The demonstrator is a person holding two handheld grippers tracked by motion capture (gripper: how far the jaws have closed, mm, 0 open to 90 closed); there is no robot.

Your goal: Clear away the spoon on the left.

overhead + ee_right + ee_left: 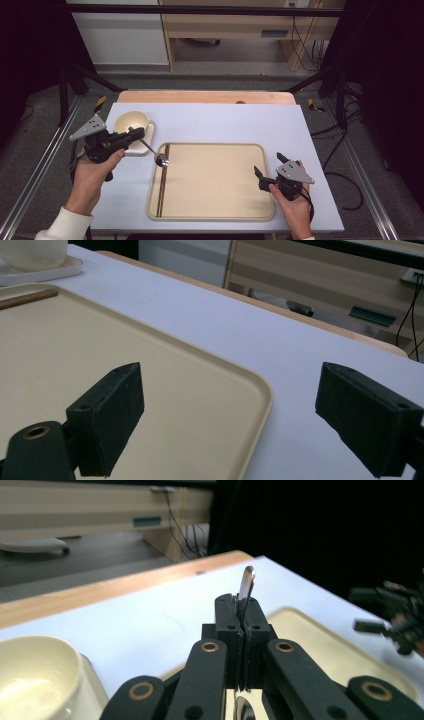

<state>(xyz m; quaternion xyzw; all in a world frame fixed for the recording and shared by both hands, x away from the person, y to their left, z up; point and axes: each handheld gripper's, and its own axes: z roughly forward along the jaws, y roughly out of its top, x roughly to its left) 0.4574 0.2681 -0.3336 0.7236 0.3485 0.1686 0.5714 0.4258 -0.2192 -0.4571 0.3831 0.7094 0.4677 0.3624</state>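
**Spoon pinched in the left gripper above the tray's corner**

Spoon (152, 151) first: its thin metal handle is clamped between the jaws of the left gripper (136, 133), and the round bowl hangs down and to the right of the jaws, over the near-left corner of the beige tray (215, 216). From the high view I cannot quite tell whether the bowl touches the tray rim or sits just above it. In the left gripper view the two black jaws stand pressed together, with the tip of the handle sticking up out of them (247, 582).

Just behind the left gripper sits a cream bowl (131, 121) on a small white dish (148, 131), on the pale blue table cover (225, 120). A pair of dark brown chopsticks (163, 180) lies along the left edge of the tray, running from far to near, beside the spoon's bowl.

The right gripper (270, 169) is held at the tray's right edge, well apart from the spoon. Its jaws stand wide apart with nothing between them; in the right gripper view they frame the tray's rounded corner (260, 390) and the table cover beyond it.
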